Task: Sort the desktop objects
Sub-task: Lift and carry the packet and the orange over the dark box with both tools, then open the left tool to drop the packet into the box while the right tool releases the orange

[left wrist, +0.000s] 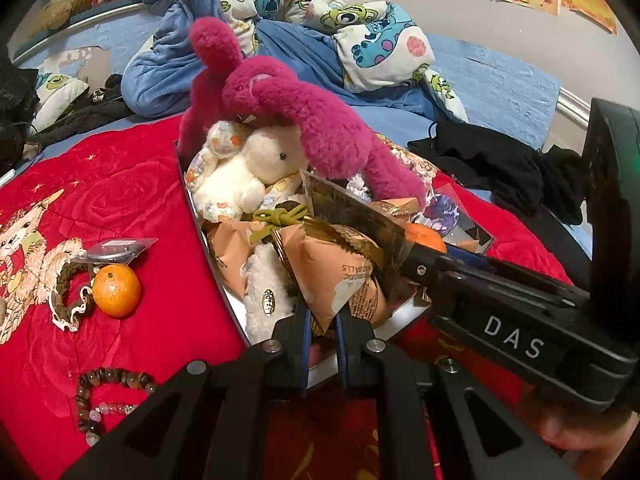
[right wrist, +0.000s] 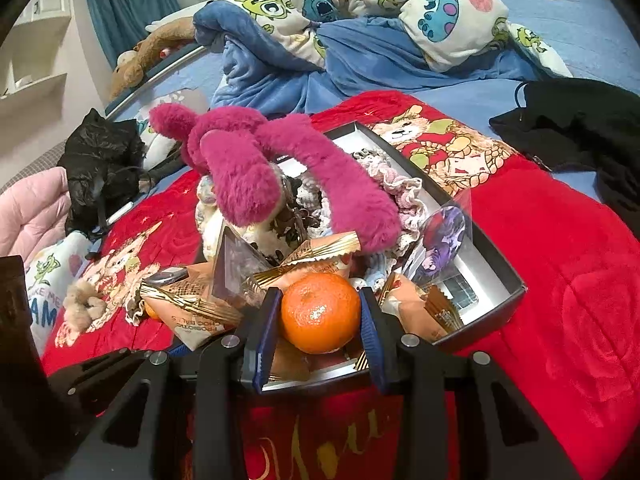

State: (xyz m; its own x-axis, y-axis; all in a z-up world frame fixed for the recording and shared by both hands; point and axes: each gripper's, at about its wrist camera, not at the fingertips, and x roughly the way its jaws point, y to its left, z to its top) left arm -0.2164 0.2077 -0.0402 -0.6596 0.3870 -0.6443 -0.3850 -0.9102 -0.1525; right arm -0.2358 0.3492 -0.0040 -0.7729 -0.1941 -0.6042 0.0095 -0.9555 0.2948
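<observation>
Both views are evenly and fairly brightly lit by soft indoor light, with colours saturated on the red blanket (right wrist: 560, 264). Shadows are weak and diffuse. The source cannot be told. Fisheye distortion bends straight lines strongly toward the edges, and the corners fall to black vignette. Detail is slightly soft throughout, softer on the far bedding (left wrist: 360, 28). Small glints show on the gold wrappers (right wrist: 320, 246).

We saw the box (right wrist: 480, 268) crammed w/ plush toys, snack packet (left wrist: 332, 276) upright, one tangerine (right wrist: 320, 312) over it, another tangerine (left wrist: 116, 290) on blanket.
</observation>
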